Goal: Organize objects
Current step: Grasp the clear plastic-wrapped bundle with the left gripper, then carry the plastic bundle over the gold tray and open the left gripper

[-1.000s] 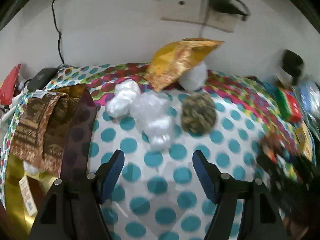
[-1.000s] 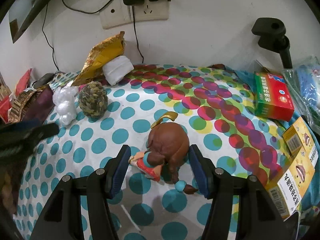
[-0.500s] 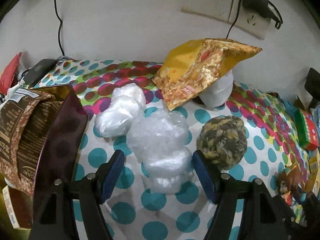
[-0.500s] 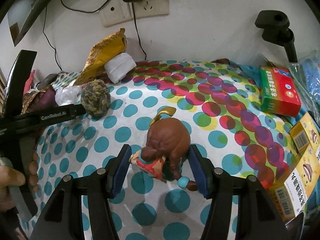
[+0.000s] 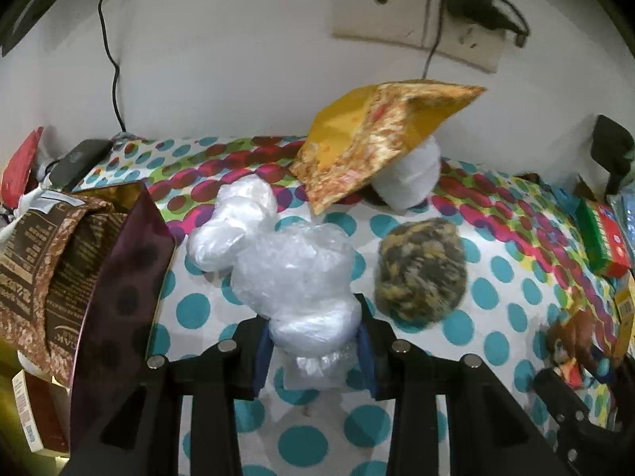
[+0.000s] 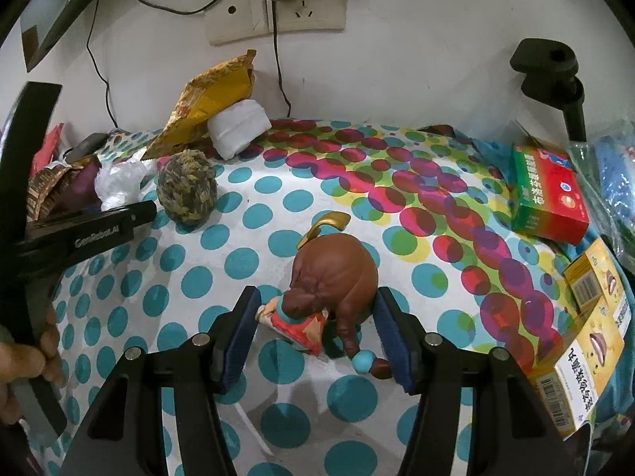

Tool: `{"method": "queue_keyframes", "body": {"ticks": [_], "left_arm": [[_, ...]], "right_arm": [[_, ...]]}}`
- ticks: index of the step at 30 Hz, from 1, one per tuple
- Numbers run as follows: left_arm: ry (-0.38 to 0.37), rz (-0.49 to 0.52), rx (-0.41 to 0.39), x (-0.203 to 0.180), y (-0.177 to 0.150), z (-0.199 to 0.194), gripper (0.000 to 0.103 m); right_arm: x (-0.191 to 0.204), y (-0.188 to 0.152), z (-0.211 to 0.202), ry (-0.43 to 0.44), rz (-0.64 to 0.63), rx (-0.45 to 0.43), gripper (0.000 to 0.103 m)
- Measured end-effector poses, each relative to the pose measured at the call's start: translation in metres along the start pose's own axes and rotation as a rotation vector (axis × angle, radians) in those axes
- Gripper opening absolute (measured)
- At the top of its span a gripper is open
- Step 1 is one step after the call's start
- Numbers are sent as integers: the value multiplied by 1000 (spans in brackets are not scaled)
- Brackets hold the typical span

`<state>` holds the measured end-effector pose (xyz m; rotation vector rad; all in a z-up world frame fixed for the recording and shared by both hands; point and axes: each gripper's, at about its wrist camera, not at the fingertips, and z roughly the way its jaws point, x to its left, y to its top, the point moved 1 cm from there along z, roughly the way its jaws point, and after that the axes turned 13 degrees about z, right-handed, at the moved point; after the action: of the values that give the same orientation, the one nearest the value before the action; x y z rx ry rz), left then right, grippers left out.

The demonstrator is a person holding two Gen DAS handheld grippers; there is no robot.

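Observation:
My left gripper (image 5: pixel 315 337) is shut on the near end of a crumpled clear plastic bag (image 5: pixel 293 277) lying on the polka-dot cloth (image 5: pixel 496 277); its blue pads press both sides. A woven yarn ball (image 5: pixel 420 269) sits just right of it. My right gripper (image 6: pixel 317 329) is open around a brown figurine (image 6: pixel 333 281) lying on the cloth; the pads flank it, the right one close to its body, the left a little apart. The left gripper's body (image 6: pixel 79 230) shows at the left of the right wrist view, with the bag (image 6: pixel 117 184) and the yarn ball (image 6: pixel 186 190) beyond it.
A yellow snack bag (image 5: pixel 377 146) leans on a white roll (image 5: pixel 408 178) at the wall. A dark box with brown packets (image 5: pixel 79 269) stands at left. A red-green box (image 6: pixel 547 198) and yellow boxes (image 6: pixel 583 357) lie at right. A black stand (image 6: pixel 555 79) rises behind.
My left gripper moved forward onto the plastic bag and closed on its near end. My right gripper stayed open around the figurine, barely moving.

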<state>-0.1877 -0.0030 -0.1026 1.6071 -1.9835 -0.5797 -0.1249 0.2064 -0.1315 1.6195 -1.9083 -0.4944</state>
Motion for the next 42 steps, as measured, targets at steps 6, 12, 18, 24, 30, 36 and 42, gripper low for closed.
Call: {"method": "queue_keyframes", "body": {"ticks": [6,12,18,24,30,36,42], "left_arm": [[-2,59,-38,-17,-5,-22,37],[-11,88,-21,-27,-26,-35,37],[-16,83,-29,-26,-47,-61,37],[-17,80,-50,-23,-67,-104,37],[-24,56,-70,-8,-85,-151,37],[1,8,-97,25,-99,-190,37],[92,-60,-102,77,-108,-206,37]], "right_arm": [[0,-1,0,-3,-1,-1,55],[-1,-1,4,-11,10,19,55],[1,-2,4,-26,-2,16,55],[3,-2,5,-45,-13,16,55],[5,-3,5,-53,-18,15,55],[6,-3,6,-68,-25,15,55],[7,-3,8,-83,-30,17,54]]}}
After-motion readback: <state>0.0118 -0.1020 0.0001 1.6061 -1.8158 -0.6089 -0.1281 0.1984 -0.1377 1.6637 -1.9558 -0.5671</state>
